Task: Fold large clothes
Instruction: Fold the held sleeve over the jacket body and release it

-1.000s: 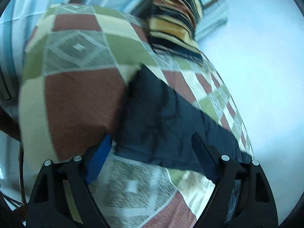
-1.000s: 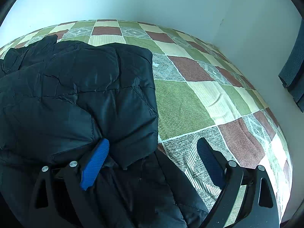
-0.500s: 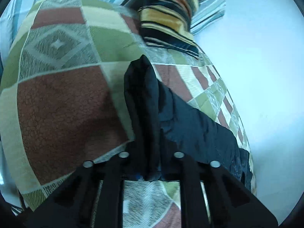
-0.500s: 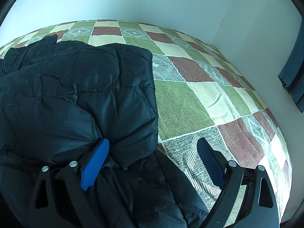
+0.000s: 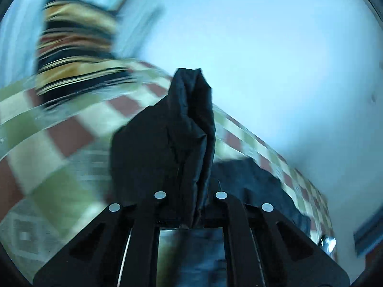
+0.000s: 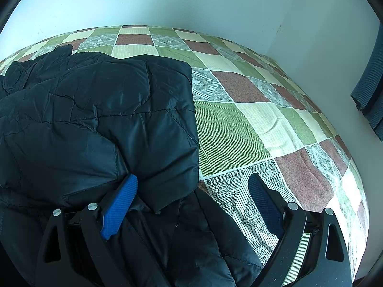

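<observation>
A dark navy quilted jacket [image 6: 95, 119] lies partly folded on a bed with a patchwork cover [image 6: 239, 110]. My left gripper [image 5: 189, 212] is shut on a bunched part of the jacket [image 5: 177, 138], which stands up between the fingers, lifted off the bed. My right gripper [image 6: 191, 203] is open low over the jacket's near edge. Its blue left pad [image 6: 119, 205] rests against the jacket fabric; its right pad [image 6: 263, 205] is over the bed cover.
A striped yellow-and-black pillow [image 5: 76, 55] lies at the head of the bed in the blurred left wrist view. White walls [image 6: 215, 4] border the bed. A dark curtain [image 6: 371, 83] hangs at the right.
My left gripper closed on the jacket's end and has lifted and swung it upward; its view is now blurred. My right gripper and the jacket under it have stayed still.
</observation>
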Demonstrator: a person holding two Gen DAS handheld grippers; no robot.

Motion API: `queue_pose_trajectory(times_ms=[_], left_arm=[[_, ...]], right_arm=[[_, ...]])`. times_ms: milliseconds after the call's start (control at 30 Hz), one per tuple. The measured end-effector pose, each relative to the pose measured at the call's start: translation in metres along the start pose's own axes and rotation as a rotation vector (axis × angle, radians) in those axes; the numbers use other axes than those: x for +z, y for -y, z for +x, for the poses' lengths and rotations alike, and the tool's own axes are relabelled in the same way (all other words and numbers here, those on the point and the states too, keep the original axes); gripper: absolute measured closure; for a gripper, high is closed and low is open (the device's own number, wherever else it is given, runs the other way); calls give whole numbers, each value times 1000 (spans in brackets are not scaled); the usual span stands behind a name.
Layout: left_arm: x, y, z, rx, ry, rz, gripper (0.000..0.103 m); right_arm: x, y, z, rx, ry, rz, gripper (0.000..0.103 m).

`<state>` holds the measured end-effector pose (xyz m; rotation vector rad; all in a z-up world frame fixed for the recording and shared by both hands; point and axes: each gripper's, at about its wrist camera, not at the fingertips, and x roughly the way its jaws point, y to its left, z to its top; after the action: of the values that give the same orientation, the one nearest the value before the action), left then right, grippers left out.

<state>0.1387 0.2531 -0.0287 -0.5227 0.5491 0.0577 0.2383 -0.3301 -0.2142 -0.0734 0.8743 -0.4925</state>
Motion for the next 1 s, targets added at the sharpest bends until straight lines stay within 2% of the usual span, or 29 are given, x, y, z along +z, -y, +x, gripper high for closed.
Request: queue_pose_trajectory(times_ms=[67,200,433,533,667,867,1000], left_arm=[[-9,49,21,-38,-38,88,94],[-34,124,66,-115,-138,188,95],[-96,234,129,-194,-279,341,95],[-118,261,153,-223,-337,371,95],[-146,300,175,-257,-376,437,95],[-181,330,201,-276,-442,474,95],[-199,340,216,-260,-475,495,95]], right_arm=[[-1,0,0,1,0,3,11],[0,3,2,13,-3,12,11],[-2,4,3,26,-7,26,11],[-3,5,4,34,-8,32,11],[-3,7,5,47,-12,44,11],[-4,9,6,63,-16,59,11],[-5,10,7,73,-18,68,11]])
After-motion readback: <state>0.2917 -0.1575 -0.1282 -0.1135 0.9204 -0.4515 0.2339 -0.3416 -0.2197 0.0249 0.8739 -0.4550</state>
